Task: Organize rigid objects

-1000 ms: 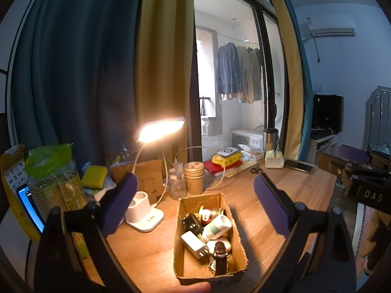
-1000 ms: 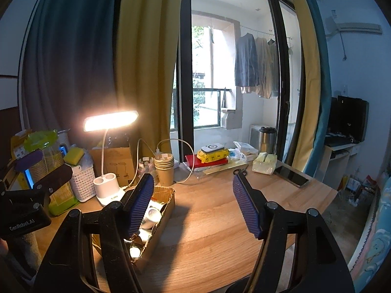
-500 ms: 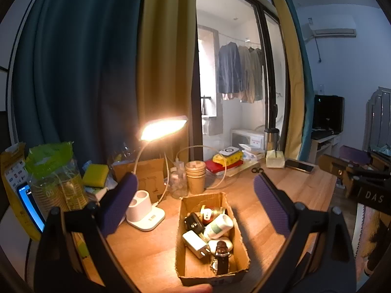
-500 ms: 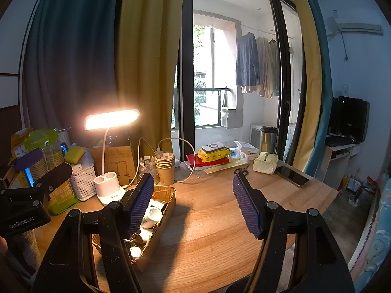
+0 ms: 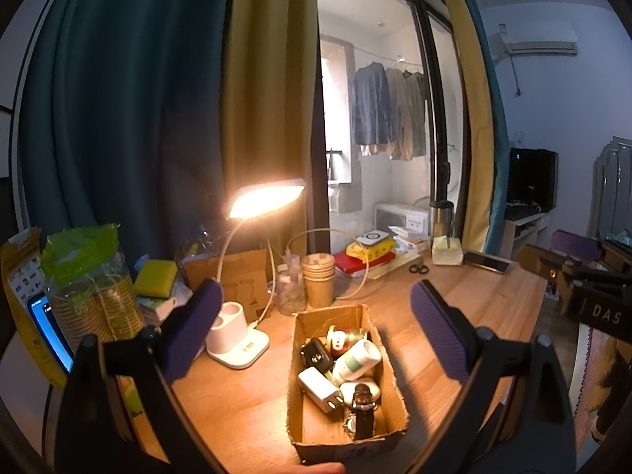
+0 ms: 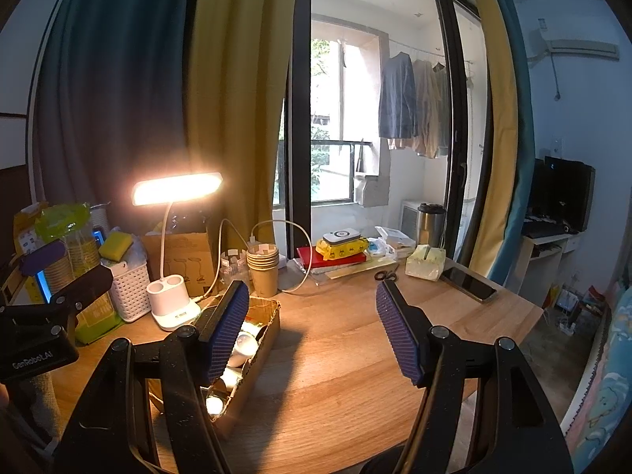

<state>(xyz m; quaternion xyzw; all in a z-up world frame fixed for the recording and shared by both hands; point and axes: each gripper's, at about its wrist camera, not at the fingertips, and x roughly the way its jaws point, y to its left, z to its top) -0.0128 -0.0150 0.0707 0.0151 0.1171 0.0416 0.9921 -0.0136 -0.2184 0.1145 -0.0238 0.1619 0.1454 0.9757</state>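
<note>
A shallow cardboard box [image 5: 395,410] sits on the wooden desk, below and between the fingers of my left gripper [image 5: 316,339], which is open and empty above it. The box holds a white charger [image 5: 318,385], a white bottle [image 5: 357,359], a black adapter [image 5: 315,353], a wristwatch [image 5: 361,414] and other small items. In the right wrist view the box [image 6: 256,349] lies partly behind the left finger of my right gripper [image 6: 312,339], which is open and empty over bare desk.
A lit white desk lamp [image 5: 237,349] stands left of the box. Stacked paper cups [image 5: 318,282], a small bottle [image 5: 290,296], a brown carton [image 5: 241,276], cup sleeves and a sponge crowd the back left. Books, scissors [image 6: 385,275], tissues [image 6: 424,262] and a phone [image 6: 468,283] lie at back right.
Both views have shifted very slightly; the box sits a little further in front of the left gripper. Both grippers stay open and nothing on the desk has moved.
</note>
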